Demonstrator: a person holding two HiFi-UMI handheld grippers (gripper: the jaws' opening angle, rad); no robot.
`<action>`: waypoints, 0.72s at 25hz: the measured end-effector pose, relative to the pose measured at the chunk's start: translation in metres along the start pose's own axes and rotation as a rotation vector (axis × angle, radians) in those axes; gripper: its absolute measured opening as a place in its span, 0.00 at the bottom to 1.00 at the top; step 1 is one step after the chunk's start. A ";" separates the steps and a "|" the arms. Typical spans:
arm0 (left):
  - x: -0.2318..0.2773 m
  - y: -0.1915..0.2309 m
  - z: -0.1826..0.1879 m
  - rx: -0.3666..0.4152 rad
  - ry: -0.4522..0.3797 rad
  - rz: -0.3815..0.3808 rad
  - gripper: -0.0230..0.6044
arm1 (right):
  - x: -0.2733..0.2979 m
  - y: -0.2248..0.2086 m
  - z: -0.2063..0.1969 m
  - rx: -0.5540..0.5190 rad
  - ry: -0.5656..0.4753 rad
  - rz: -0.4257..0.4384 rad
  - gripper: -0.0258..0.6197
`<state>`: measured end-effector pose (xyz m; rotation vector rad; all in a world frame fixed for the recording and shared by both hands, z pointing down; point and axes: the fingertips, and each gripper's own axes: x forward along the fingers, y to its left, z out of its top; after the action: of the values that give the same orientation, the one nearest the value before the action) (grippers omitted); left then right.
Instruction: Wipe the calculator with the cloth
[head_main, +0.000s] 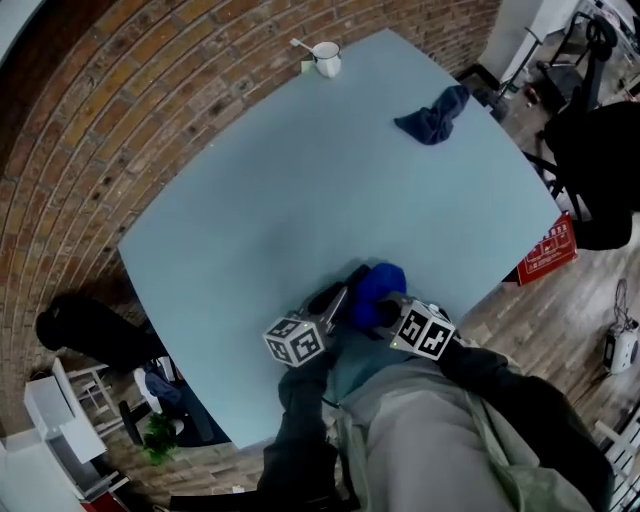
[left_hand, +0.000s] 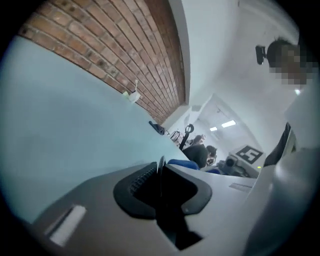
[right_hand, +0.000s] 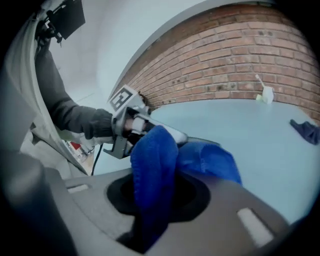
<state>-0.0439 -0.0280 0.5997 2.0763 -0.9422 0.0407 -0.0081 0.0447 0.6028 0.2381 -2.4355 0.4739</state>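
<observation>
Near the pale blue table's (head_main: 300, 180) front edge, my left gripper (head_main: 337, 304) is shut on a dark slim calculator (head_main: 330, 296). In the left gripper view the calculator (left_hand: 161, 165) shows edge-on between the jaws. My right gripper (head_main: 386, 310) is shut on a bright blue cloth (head_main: 380, 285), which bunches right beside the calculator. In the right gripper view the cloth (right_hand: 155, 160) rises out of the jaws and drapes forward, with the left gripper (right_hand: 150, 131) and the calculator's pale edge (right_hand: 177, 135) just behind it. Whether the cloth touches the calculator I cannot tell.
A white mug (head_main: 327, 58) with a spoon stands at the table's far edge by the brick wall. A second, dark blue cloth (head_main: 433, 115) lies crumpled at the far right. A red crate (head_main: 547, 252) sits on the floor off the right edge.
</observation>
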 end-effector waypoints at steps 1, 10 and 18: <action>-0.008 -0.003 0.001 -0.043 -0.049 -0.003 0.11 | -0.012 -0.014 0.001 0.030 -0.032 -0.054 0.17; -0.064 -0.047 0.067 -0.193 -0.441 0.022 0.11 | -0.041 0.029 0.092 -0.129 -0.127 0.002 0.17; -0.129 -0.081 0.109 -0.118 -0.600 0.013 0.11 | -0.099 0.013 0.135 -0.166 -0.276 -0.106 0.15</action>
<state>-0.1165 0.0040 0.4296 2.0009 -1.2725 -0.6476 -0.0101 0.0089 0.4391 0.3813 -2.6967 0.1999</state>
